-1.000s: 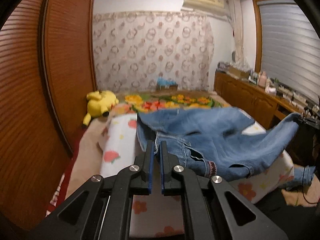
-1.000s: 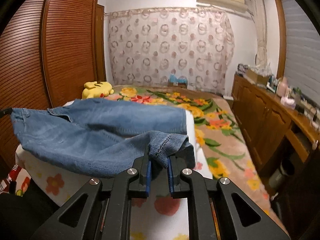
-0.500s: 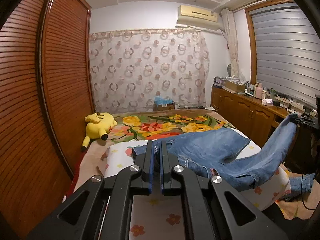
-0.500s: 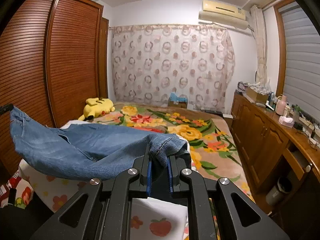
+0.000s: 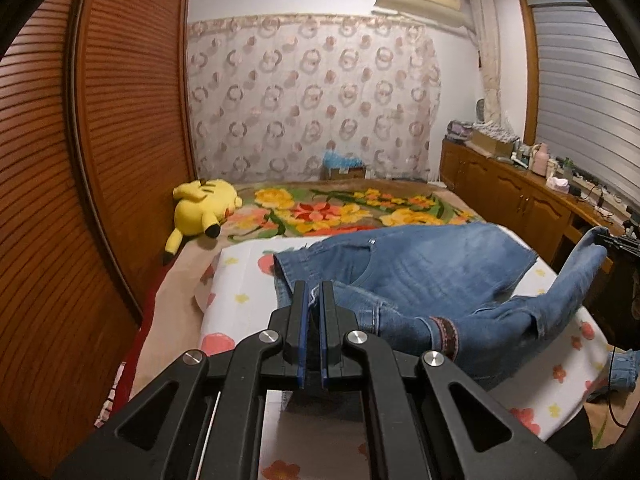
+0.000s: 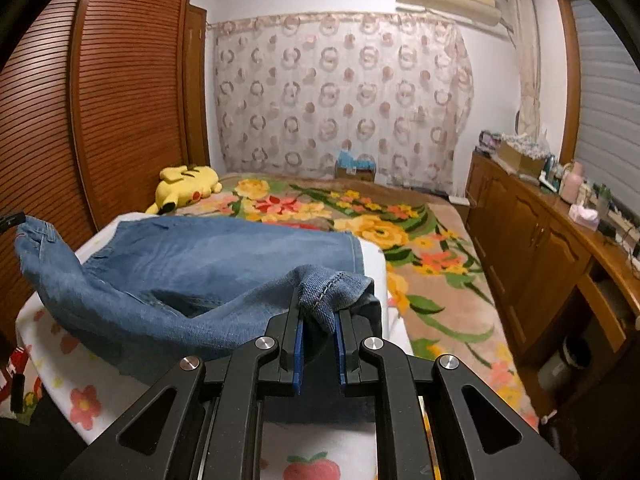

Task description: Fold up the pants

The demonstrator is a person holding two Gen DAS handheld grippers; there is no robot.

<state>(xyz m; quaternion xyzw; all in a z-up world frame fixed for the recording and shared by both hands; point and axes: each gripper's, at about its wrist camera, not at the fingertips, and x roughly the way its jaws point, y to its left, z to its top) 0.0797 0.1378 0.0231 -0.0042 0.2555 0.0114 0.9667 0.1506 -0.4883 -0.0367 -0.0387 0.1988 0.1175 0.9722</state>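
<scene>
Both grippers held the jeans over the bed

The left gripper [image 5: 313, 294] pinched the jeans [image 5: 420, 264] tight; the right gripper [image 6: 319, 312] squeezed a hem, above the white blanket [image 5: 240, 280].

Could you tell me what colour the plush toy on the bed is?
The plush toy is yellow; the left wrist view shows it best.

Both grippers are built alike. The left gripper [image 5: 313, 300] is matte black plastic: two straight, flat fingers lined with blue pads [image 5: 304, 344] and carried on angular linkage arms with triangular cut-outs, pinned by round silver screws [image 5: 267, 336]. The right gripper [image 6: 319, 320] shows the same black frame, blue liners and four bright screw heads.
</scene>
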